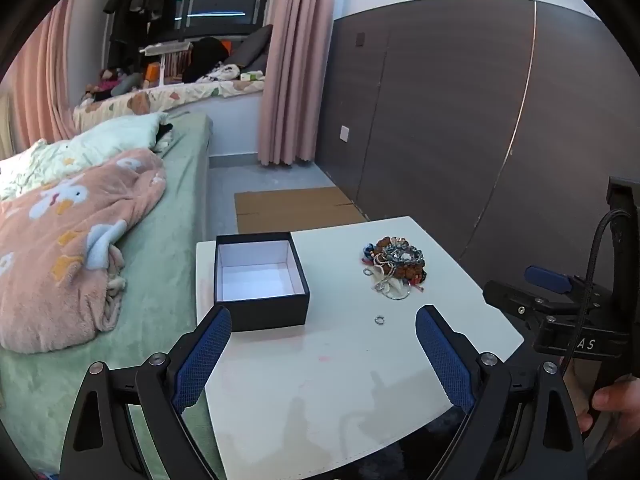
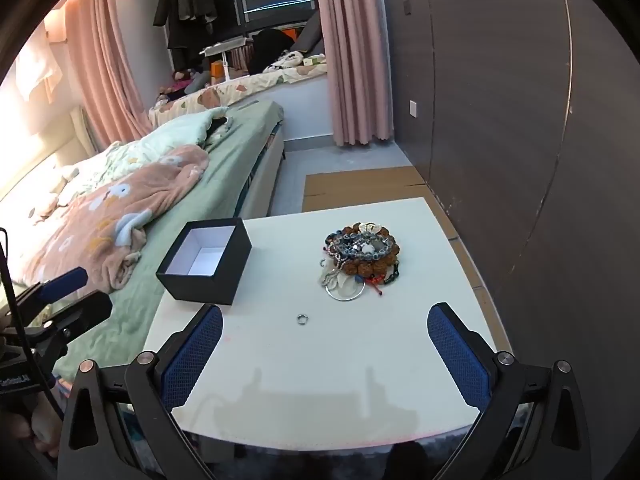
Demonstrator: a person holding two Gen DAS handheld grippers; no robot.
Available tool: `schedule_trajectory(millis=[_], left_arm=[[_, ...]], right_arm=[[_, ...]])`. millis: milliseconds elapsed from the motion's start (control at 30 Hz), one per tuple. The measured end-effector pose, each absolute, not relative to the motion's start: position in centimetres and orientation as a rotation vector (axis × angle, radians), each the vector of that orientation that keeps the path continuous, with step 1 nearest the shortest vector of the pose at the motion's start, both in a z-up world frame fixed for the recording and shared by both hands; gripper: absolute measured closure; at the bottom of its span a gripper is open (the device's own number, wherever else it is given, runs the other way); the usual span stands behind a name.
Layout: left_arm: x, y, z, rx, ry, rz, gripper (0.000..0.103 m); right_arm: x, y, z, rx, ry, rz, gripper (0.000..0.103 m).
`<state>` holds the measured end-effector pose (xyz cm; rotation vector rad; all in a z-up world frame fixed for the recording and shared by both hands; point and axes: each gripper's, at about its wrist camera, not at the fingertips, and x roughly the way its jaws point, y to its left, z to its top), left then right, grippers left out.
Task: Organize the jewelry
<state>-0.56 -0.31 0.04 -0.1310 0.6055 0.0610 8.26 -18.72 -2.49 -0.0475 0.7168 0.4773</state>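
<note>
Tabletop (image 1: 360, 380): white, square, set beside a bed (image 1: 168, 280) on its left.

Box (image 1: 260, 276): black outside, white inside, lidless, nothing in it; stood at the far left of the tabletop, close to the bed edge.

Jewelry pile (image 1: 394, 266): tangled heap of brown bead bracelets, blue-grey beads, chains, a red cord and a large silver hoop; lay on the far right half of the tabletop, well apart from the box.

Small ring (image 1: 379, 320): silver, lay alone on the tabletop, near side of the pile, between box and pile.

Left tongs (image 1: 324, 360): blue-padded fingers spread wide apart, holding nothing, above the near edge of the tabletop.

Right tongs (image 2: 326, 356): likewise spread wide, holding nothing, facing the ring (image 2: 301, 319) and the pile (image 2: 360, 256).

Blanket (image 1: 68, 240): pink, patterned, rumpled on the bed.

Cardboard (image 1: 296, 208): flat on the floor beyond the tabletop.
</note>
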Motion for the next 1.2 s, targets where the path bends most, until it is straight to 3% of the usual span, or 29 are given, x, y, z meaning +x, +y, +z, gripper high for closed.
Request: schedule_trajectory(millis=[1200], left_arm=[[0.4, -0.6, 0.2, -0.156, 0.567, 0.053, 0.009]], right_arm=[[8.2, -20.3, -1.0, -0.021, 0.681, 0.449, 0.000]])
